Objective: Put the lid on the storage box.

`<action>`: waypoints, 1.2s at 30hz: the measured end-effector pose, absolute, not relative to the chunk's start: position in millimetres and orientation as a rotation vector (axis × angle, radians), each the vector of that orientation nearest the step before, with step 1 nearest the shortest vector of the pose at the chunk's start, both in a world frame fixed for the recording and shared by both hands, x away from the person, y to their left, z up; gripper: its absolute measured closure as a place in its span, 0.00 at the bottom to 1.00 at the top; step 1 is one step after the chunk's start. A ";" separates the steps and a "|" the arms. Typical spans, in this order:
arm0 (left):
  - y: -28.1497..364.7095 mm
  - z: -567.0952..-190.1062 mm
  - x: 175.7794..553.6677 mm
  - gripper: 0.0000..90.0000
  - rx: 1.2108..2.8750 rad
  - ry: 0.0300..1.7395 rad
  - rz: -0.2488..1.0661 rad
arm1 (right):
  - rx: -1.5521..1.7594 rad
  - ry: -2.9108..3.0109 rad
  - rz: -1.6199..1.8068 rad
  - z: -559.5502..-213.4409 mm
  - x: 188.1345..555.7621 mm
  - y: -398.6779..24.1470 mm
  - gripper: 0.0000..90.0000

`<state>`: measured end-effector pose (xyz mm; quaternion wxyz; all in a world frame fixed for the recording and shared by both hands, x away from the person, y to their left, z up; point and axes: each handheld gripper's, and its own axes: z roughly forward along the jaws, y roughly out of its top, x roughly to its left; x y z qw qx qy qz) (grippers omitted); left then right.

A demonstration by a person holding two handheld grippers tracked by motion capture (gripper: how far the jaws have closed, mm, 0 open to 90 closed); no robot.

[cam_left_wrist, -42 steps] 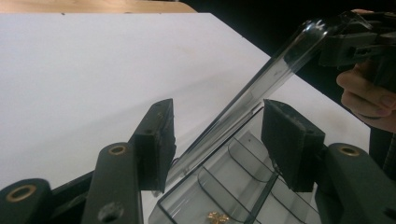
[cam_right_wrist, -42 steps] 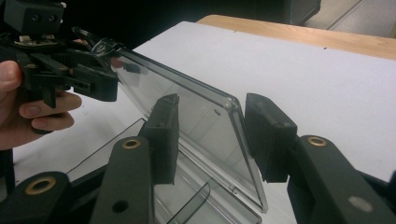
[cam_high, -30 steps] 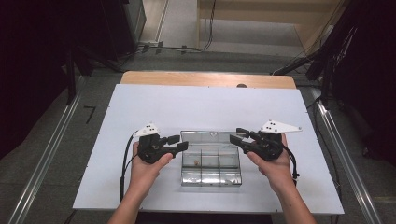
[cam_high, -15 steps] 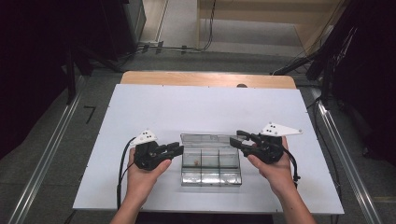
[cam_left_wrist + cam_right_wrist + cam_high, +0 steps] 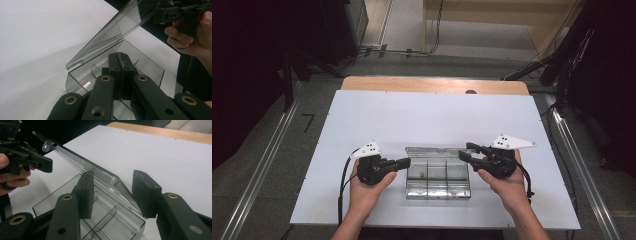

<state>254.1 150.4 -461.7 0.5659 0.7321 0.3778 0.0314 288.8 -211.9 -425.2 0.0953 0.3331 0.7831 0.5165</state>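
Note:
A clear plastic compartment box [image 5: 437,189] lies at the near middle of the white table [image 5: 432,115]. Its lid [image 5: 110,30] stands tilted up, hinged along the far side. My left gripper [image 5: 406,161] is shut, its pads [image 5: 115,66] pressed together just over the box's left wall; whether they pinch plastic I cannot tell. At the box's right end my right gripper [image 5: 464,152] is open, and the lid's lower edge [image 5: 112,182] runs between its two pads [image 5: 85,192]. A tiny reddish item [image 5: 422,174] lies in one compartment.
The table's wooden far edge [image 5: 432,84] borders dark floor with cables. Metal rails [image 5: 262,165] run along both sides of the table. Black stands are at the back left and right.
The left gripper has slid a little toward the person along the box's left end. The right gripper has stayed almost still at the right end.

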 end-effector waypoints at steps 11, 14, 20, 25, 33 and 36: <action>152.4 -460.6 253.3 1.00 1.706 0.862 0.088 | 1.023 2.328 1.504 -430.8 285.1 -217.5 0.56; 151.9 -459.5 253.0 1.00 1.709 0.856 0.094 | 1.029 2.330 1.497 -432.3 284.1 -219.3 0.56; 150.9 -459.6 252.5 1.00 1.709 0.858 0.108 | 1.037 2.338 1.480 -433.9 283.0 -222.0 0.55; 150.4 -460.6 253.0 1.00 1.710 0.859 0.110 | 1.046 2.341 1.472 -435.3 281.3 -225.3 0.55; 149.1 -461.2 252.6 1.00 1.712 0.859 0.110 | 1.061 2.337 1.456 -437.9 277.6 -231.1 0.55; 150.0 -461.1 252.8 1.00 1.708 0.860 0.111 | 1.069 2.336 1.456 -438.9 275.7 -234.5 0.56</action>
